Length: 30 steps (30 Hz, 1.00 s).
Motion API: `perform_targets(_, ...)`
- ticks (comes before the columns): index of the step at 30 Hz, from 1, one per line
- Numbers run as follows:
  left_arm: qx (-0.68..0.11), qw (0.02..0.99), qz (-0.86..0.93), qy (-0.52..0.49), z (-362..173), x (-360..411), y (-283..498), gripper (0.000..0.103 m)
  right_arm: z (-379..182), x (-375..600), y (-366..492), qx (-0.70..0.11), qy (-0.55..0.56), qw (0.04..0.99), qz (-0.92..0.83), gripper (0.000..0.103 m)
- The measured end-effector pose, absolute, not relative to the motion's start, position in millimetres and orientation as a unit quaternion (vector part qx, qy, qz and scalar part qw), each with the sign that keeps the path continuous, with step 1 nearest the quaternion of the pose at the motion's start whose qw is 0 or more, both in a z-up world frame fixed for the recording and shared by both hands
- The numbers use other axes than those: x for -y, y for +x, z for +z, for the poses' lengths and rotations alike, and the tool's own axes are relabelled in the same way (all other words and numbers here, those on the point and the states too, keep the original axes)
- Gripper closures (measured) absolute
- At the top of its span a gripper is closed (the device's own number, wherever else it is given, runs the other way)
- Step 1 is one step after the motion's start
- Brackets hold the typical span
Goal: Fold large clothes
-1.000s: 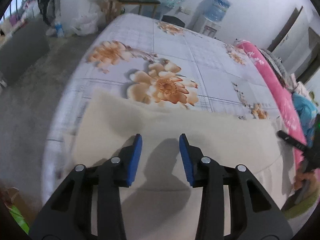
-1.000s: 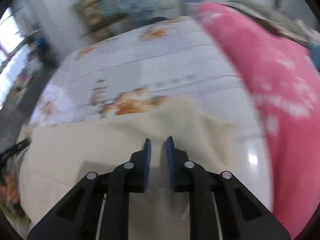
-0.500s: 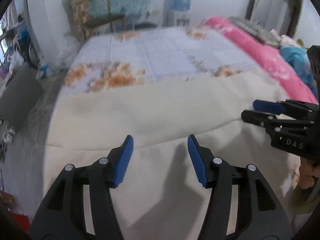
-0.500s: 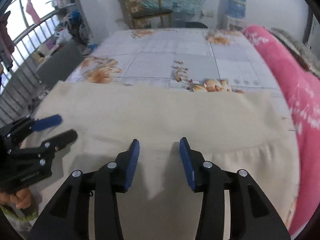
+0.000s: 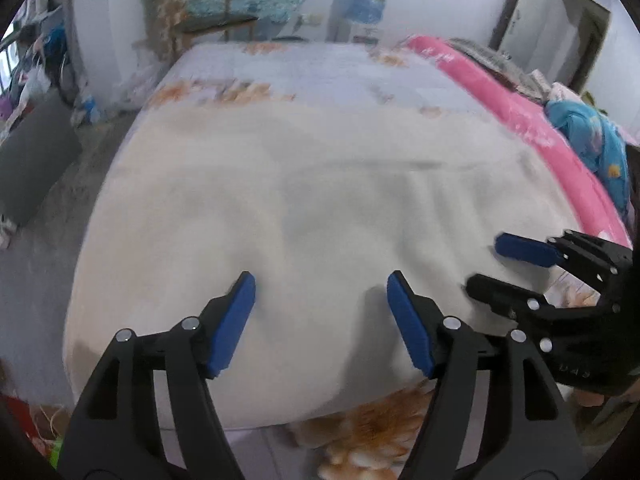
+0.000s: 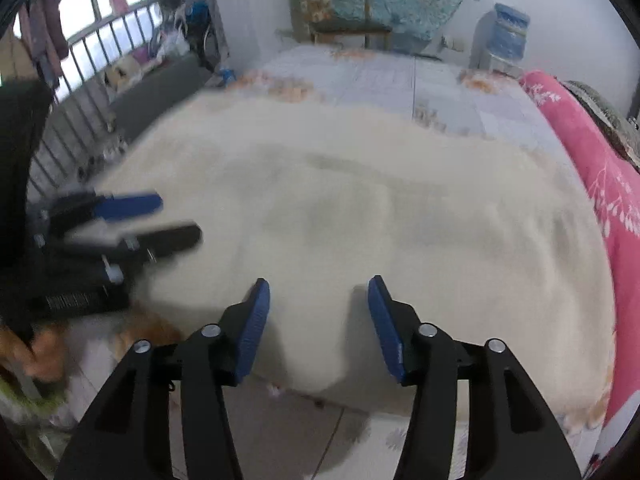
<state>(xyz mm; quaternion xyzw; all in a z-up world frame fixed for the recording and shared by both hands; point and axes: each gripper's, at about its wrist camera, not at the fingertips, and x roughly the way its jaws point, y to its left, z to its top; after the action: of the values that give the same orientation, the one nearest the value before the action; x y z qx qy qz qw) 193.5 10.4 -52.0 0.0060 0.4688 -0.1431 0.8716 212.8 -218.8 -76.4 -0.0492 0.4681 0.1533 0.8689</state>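
White walls closed off the room behind a bed [image 5: 320, 72] covered by a pale sheet printed with orange flowers, which filled the middle of both views. A wooden chair [image 6: 340, 8] and a water dispenser [image 6: 502, 36] were seen against the far wall at the top of the right wrist frame, and a railing hung with clothes [image 6: 80, 60] was seen at its upper left. A pink blanket [image 5: 532, 136] was laid along the right side of the bed, with a blue garment [image 5: 588, 140] beside it at the right edge of the left wrist frame. The cream garment [image 5: 312, 216] was spread flat across the near part of the bed, occupying the centre of both frames, with a faint fold line crossing it above the middle. The left tool [image 5: 320, 312] was held over the garment's near edge at the lower centre of its own view, its jaws having just been opening; they stood wide apart, with nothing gripped between the blue pads. The right tool [image 6: 318, 320] was likewise held over the near edge at the lower centre of its view, its jaws also having just been opening, parted with nothing pinched, and it appeared again at the lower right of the left wrist frame.
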Motion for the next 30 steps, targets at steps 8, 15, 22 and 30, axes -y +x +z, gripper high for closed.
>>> perform_targets(8, -0.464, 0.882, -0.078, -0.024, -43, -71, 172, 0.023, -58, 272, 193, -0.446, -0.027, 0.889, 0.096, 0.042)
perform_targets(15, -0.445, 0.892, -0.057, -0.056, -30, -99, 154, 0.02, -48, 293, 180, -0.436, -0.034, 0.894, 0.095, 0.039)
perform_targets(22, -0.46, 0.885, -0.048, -0.061, -42, -105, 157, 0.019, -69, 388, 184, -0.448, 0.149, 0.88, 0.045, 0.04)
perform_targets(30, -0.397, 0.914, -0.071, -0.045, 18, -79, 113, 0.014, -27, 393, 140, -0.408, 0.181, 0.895, 0.004, 0.028)
